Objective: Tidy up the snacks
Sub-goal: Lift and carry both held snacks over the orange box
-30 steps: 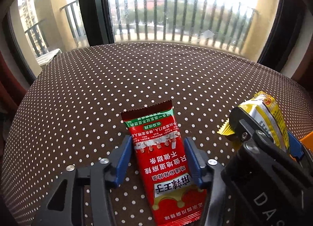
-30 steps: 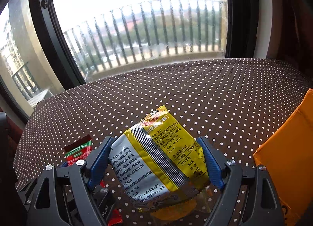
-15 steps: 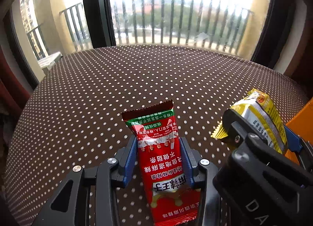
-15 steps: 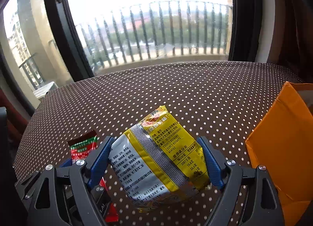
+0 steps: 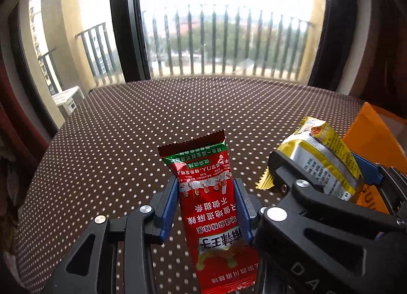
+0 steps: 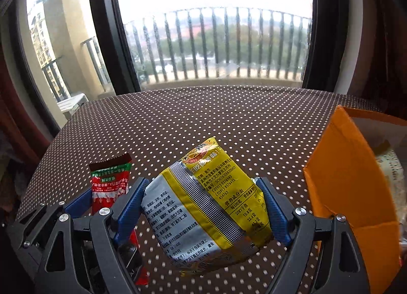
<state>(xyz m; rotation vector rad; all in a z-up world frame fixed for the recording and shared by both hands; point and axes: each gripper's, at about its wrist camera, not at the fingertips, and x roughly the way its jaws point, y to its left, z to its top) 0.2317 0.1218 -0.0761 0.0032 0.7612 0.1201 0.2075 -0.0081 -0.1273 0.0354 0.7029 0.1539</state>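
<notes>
since the earlier frame, the left gripper (image 5: 206,207) jaws have moved inward from apart to clamped on the red snack packet (image 5: 211,207), now lifted off the polka-dot tablecloth (image 5: 178,116). right gripper (image 6: 201,215) grips the yellow snack bag (image 6: 203,205) between its pads, immediately right of the left gripper. orange box (image 6: 351,192) stands right of the right gripper.

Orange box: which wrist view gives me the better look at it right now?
The right wrist view. There the orange box fills the right side, showing its near wall, open top and something pale inside. The left wrist view shows only a corner of the orange box at the right edge, partly hidden behind the right gripper and its yellow packet.
</notes>
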